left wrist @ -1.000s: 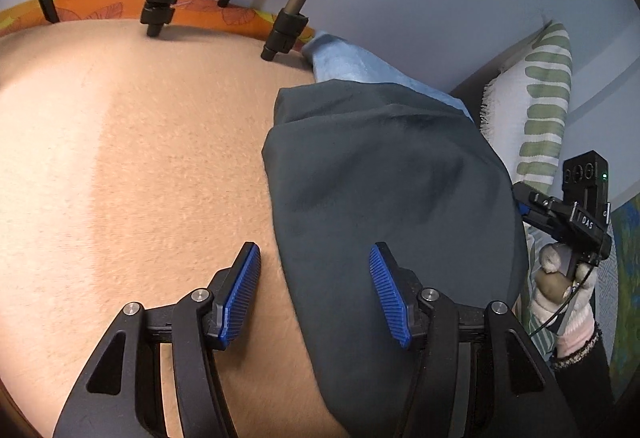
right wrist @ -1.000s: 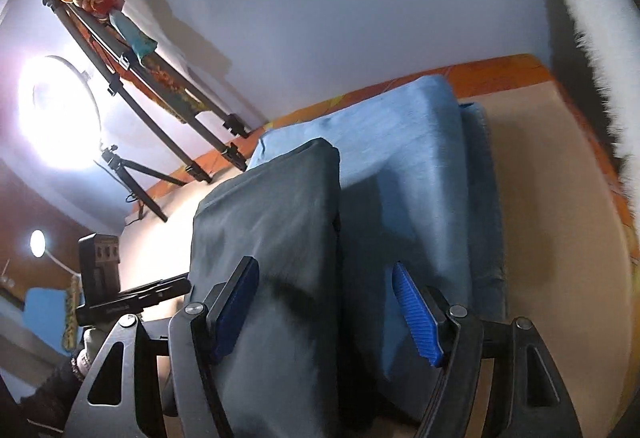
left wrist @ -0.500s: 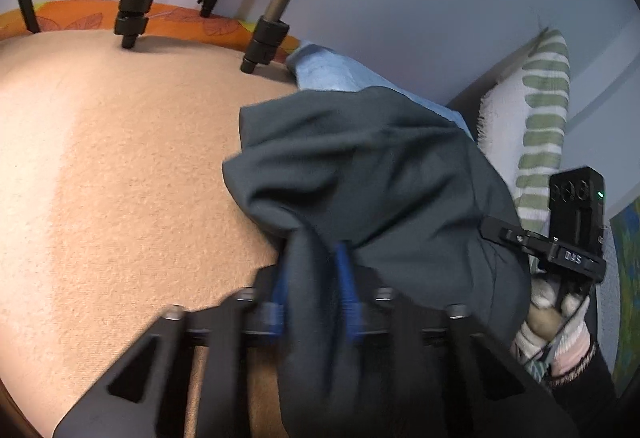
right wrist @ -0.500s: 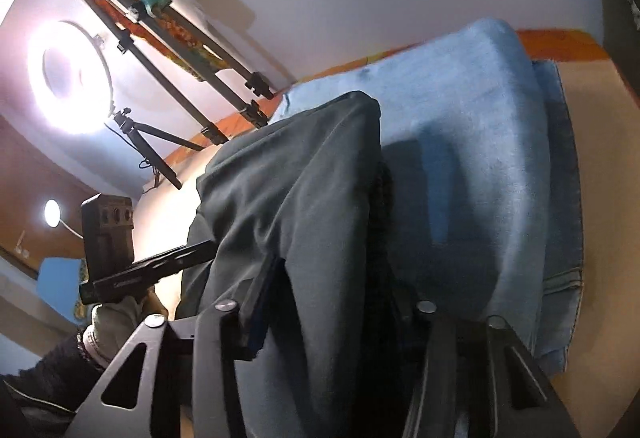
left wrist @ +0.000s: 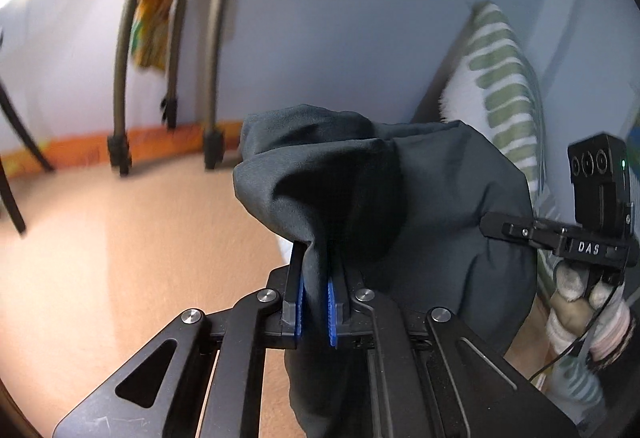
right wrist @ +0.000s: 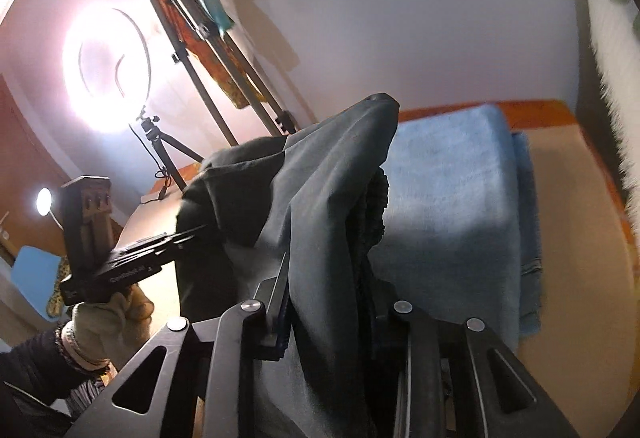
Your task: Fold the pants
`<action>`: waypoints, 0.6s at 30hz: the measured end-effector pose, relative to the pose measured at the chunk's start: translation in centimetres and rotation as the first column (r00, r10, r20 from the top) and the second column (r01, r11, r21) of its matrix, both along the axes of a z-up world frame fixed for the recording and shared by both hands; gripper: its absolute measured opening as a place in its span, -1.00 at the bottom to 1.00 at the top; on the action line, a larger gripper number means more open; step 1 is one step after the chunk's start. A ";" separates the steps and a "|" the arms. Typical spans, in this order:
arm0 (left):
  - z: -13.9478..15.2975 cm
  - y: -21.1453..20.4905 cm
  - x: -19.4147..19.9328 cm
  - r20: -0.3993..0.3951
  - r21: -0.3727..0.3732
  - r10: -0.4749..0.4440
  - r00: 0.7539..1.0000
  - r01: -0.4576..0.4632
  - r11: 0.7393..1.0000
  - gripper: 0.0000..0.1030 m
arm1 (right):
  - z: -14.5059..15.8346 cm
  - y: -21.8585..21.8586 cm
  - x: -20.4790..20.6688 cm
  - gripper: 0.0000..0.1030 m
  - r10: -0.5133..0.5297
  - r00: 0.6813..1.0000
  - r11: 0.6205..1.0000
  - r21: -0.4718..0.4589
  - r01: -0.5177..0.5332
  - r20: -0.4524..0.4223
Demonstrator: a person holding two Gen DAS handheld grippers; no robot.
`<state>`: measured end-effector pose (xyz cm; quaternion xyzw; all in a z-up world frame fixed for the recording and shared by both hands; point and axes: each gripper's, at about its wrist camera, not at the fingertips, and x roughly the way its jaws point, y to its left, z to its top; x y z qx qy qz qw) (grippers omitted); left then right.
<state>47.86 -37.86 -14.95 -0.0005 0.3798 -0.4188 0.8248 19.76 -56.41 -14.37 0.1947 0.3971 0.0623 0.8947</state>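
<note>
The dark grey pants [left wrist: 440,206] hang bunched up above the beige bed [left wrist: 120,258]. My left gripper [left wrist: 316,250] is shut on a fold of their near edge, the cloth pinched between the blue pads. In the right wrist view the pants [right wrist: 320,178] drape over my right gripper [right wrist: 328,290], whose jaws are closing with a thick bunch of cloth pressed between them. Each gripper shows in the other's view: the right gripper [left wrist: 496,228] at the cloth's right side, the left gripper [right wrist: 196,234] at its left.
A folded stack of blue jeans [right wrist: 452,198] lies on the bed behind the pants. A white pillow with green stripes [left wrist: 504,78] leans at the right wall. Tripod legs [left wrist: 120,78] stand at the bed's far edge, and a bright ring light [right wrist: 108,74] stands beyond.
Both grippers went from open over the flat pants to closed on them. They rose, and the cloth lifted off the bed and bunched up.
</note>
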 end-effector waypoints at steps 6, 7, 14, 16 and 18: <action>3.2 -0.6 -1.0 0.073 -0.034 -0.044 0.996 0.046 0.998 -0.87 | 3.4 -0.4 -2.1 -0.47 -0.023 0.998 0.999 -0.021 0.024 0.061; 3.5 -0.9 -1.0 0.079 -0.037 -0.047 0.996 0.050 0.998 -0.87 | 4.0 -0.6 -2.4 -0.47 -0.027 0.997 0.999 -0.027 0.029 0.069; 5.6 -3.6 0.5 0.113 -0.068 -0.061 0.992 0.069 0.995 -0.88 | 6.5 -2.4 -3.0 -0.47 -0.069 0.992 0.996 -0.052 0.075 0.110; 6.1 -4.2 0.9 0.119 -0.074 -0.061 0.991 0.070 0.995 -0.88 | 6.9 -3.1 -2.9 -0.47 -0.079 0.990 0.995 -0.049 0.085 0.116; 6.5 -4.7 1.3 0.126 -0.078 -0.060 0.990 0.070 0.994 -0.88 | 7.3 -3.7 -2.5 -0.47 -0.087 0.989 0.994 -0.052 0.093 0.119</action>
